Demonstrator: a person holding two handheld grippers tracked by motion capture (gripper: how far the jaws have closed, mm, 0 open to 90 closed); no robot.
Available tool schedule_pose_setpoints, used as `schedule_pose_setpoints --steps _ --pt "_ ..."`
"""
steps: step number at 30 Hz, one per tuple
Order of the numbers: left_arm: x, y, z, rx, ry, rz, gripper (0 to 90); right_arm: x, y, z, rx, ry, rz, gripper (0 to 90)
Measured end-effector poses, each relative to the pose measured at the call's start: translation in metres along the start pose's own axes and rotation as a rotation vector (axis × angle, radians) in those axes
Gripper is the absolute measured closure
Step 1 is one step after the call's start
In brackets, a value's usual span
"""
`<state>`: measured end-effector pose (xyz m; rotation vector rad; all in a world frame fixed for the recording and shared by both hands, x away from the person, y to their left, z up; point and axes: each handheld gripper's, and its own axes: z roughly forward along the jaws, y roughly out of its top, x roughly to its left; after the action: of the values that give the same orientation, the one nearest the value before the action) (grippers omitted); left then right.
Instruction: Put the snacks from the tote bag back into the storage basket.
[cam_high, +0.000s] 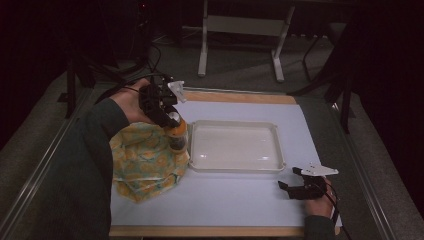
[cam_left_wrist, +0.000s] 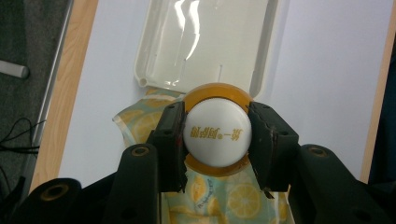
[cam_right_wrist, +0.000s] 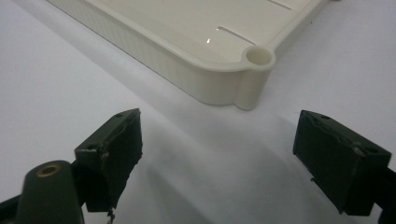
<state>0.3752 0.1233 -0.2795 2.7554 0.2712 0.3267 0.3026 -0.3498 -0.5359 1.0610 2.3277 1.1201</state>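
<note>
My left gripper (cam_high: 172, 131) is shut on a small bottle (cam_high: 177, 136) with a white cap (cam_left_wrist: 217, 132) and an orange collar, held by the cap above the edge of a lemon-print bag (cam_high: 142, 160). In the left gripper view the pads (cam_left_wrist: 173, 140) press both sides of the cap, with the bag (cam_left_wrist: 229, 200) below. A cream plastic tray (cam_high: 235, 146) lies just right of the bottle, and in the left gripper view the tray (cam_left_wrist: 205, 42) sits beyond the bottle. My right gripper (cam_high: 294, 178) rests open on the white mat near the tray's front right corner (cam_right_wrist: 247, 79), nothing between its fingers (cam_right_wrist: 114, 149).
The white mat (cam_high: 225, 200) covers a wooden board on the table. Cables (cam_high: 150, 60) trail behind the left hand. A desk frame (cam_high: 240, 30) stands beyond the table's far edge. The person's sleeve (cam_high: 85, 170) lies along the left side.
</note>
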Motion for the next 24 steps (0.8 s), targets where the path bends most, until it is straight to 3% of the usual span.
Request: schedule_pose_setpoints --steps 24 --pt "-0.003 0.033 0.011 0.019 -0.02 0.05 59.2 0.0 0.0 0.0 -0.001 0.004 0.002 15.3"
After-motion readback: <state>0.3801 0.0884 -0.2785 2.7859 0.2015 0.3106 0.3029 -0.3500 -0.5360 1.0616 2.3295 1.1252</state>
